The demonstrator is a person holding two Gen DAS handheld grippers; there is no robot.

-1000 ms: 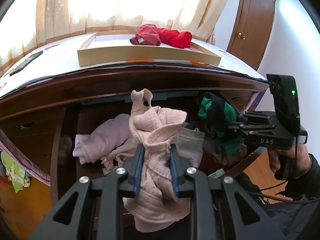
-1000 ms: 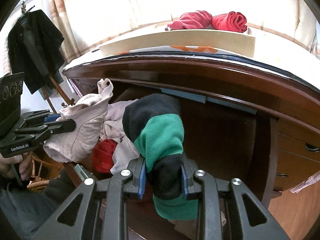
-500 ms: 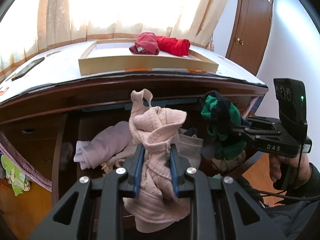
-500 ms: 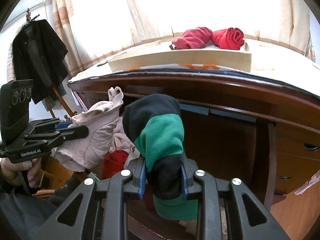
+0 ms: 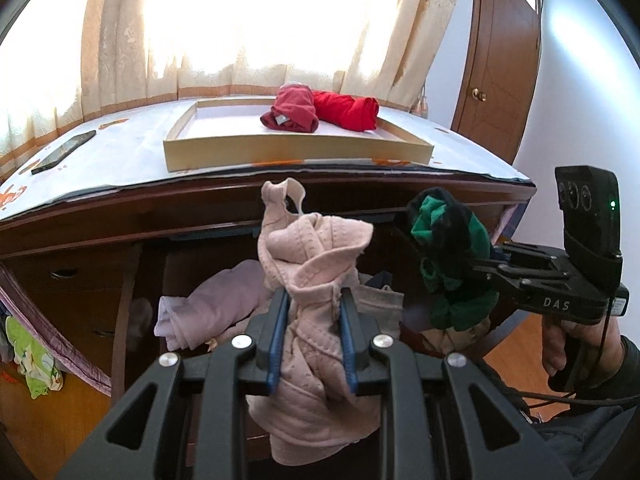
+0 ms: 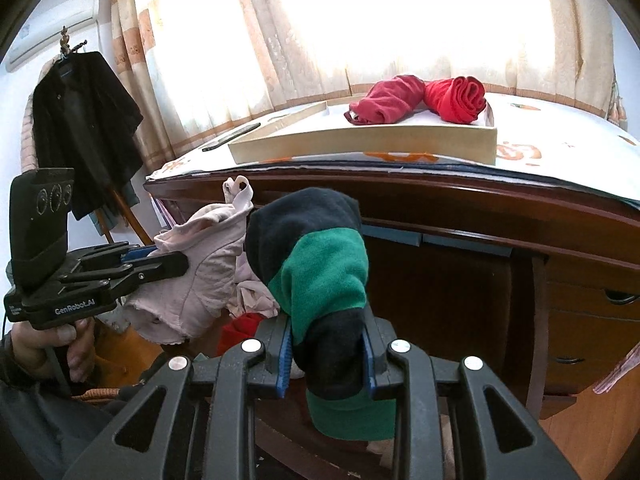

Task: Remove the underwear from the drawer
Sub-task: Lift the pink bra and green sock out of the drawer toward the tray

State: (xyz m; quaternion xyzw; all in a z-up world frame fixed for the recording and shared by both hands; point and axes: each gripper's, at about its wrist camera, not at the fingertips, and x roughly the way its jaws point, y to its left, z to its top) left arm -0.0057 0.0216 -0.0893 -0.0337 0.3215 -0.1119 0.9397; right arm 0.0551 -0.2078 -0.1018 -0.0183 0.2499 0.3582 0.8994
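Observation:
My left gripper is shut on pale pink underwear, held up in front of the open drawer. The same garment and gripper appear at the left of the right wrist view. My right gripper is shut on green and dark navy underwear, seen also as a bundle at the right of the left wrist view. More clothes lie in the drawer: a lilac piece and a red piece.
On the dresser top stands a shallow cardboard tray holding two rolled red garments. A phone lies at the left of the top. A dark jacket hangs left; a wooden door stands right.
Both grippers have tilted upward with their garments, so the tray and dresser top sit lower in each view. Both grips are unchanged.

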